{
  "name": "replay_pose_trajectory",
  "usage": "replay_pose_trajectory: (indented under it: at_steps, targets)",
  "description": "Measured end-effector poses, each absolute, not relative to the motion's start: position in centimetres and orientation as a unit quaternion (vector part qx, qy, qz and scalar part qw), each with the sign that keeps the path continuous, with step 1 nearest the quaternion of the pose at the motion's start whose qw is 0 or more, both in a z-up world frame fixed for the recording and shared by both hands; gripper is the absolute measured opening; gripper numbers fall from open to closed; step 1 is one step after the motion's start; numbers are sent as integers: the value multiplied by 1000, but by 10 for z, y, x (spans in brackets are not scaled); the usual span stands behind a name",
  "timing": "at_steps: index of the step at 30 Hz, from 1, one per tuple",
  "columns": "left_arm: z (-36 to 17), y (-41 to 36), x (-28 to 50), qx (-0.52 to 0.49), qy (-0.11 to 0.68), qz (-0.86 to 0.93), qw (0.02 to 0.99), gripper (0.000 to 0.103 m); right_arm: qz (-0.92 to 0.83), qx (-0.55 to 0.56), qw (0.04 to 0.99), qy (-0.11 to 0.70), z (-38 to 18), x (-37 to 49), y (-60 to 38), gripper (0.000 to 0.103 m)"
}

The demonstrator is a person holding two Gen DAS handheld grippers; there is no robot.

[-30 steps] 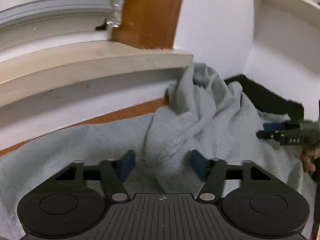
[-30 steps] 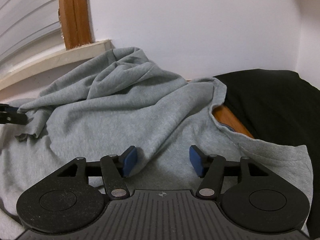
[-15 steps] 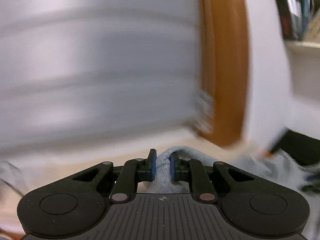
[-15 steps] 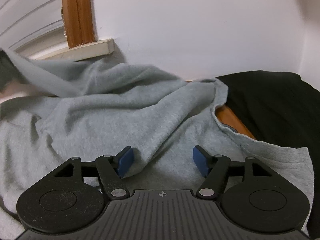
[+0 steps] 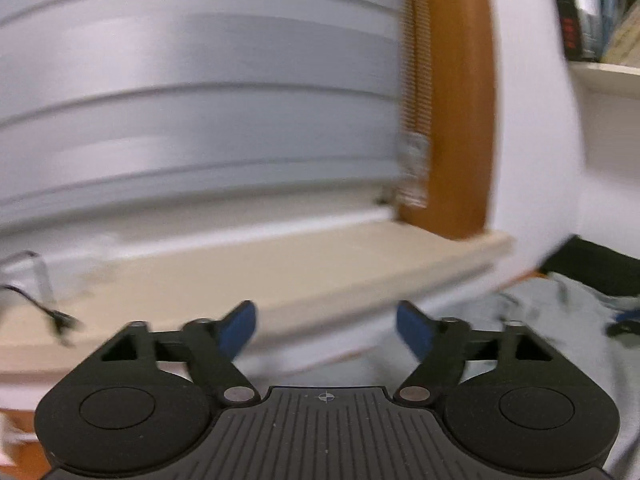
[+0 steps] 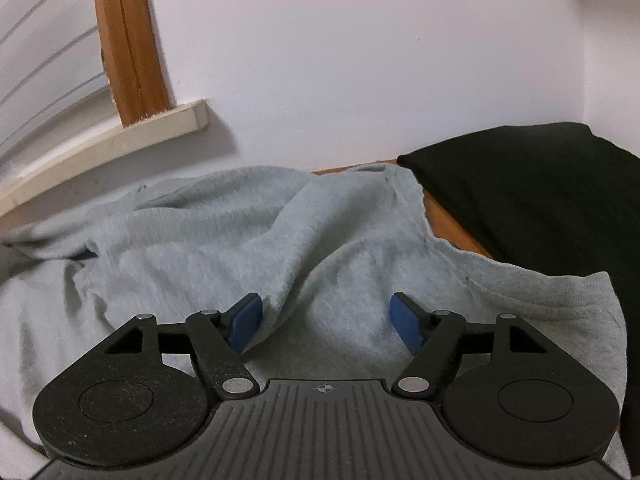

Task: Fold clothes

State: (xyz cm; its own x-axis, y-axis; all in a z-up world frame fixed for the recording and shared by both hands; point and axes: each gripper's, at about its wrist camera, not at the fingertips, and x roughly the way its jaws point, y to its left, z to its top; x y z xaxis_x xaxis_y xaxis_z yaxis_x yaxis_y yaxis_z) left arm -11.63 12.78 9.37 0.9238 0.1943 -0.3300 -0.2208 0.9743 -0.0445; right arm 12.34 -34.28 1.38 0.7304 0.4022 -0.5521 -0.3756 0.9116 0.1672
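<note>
A light grey sweatshirt (image 6: 240, 232) lies rumpled over the table, with a ridge of cloth running toward my right gripper (image 6: 326, 316). That gripper hovers low over the cloth, its jaws opening. The ridge brushes the left pad (image 6: 246, 322), but the pads do not press on it. My left gripper (image 5: 326, 320) is raised and faces the window sill (image 5: 280, 268), its jaws opening wide with nothing between them. This view is motion-blurred. A patch of the grey sweatshirt (image 5: 560, 320) shows at its lower right.
A black garment (image 6: 540, 192) lies at the right on the wooden table (image 6: 448, 220). Behind are a white wall, a wooden window frame (image 5: 452, 120), blinds (image 5: 200, 100) and a shelf with books (image 5: 592, 20). A thin cable (image 5: 52, 316) lies on the sill at the left.
My left gripper closed on a fold of grey cloth, lifted it toward the window, then let it go and spread wide. The raised cloth has dropped flatter. My right gripper's jaws widened slightly.
</note>
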Motion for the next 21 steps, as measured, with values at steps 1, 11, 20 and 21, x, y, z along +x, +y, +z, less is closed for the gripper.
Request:
replay_pose_trajectory:
  at_steps: [1,11,20,21]
  targets:
    - [91,116,-113,-42,166,88,981,87,209,19,930,303,13,124,-342,70]
    - [46,12,-62,-60,254,-85,962,99,204,46,931,298,14,120,-349,72]
    - [30,36,-80,-97,296,-81,947,97,231,25,927,296,13,97,-329,75]
    - [30,38,-80,-95,298,-75,947,97,238,15,923,302,14,96,-324,77]
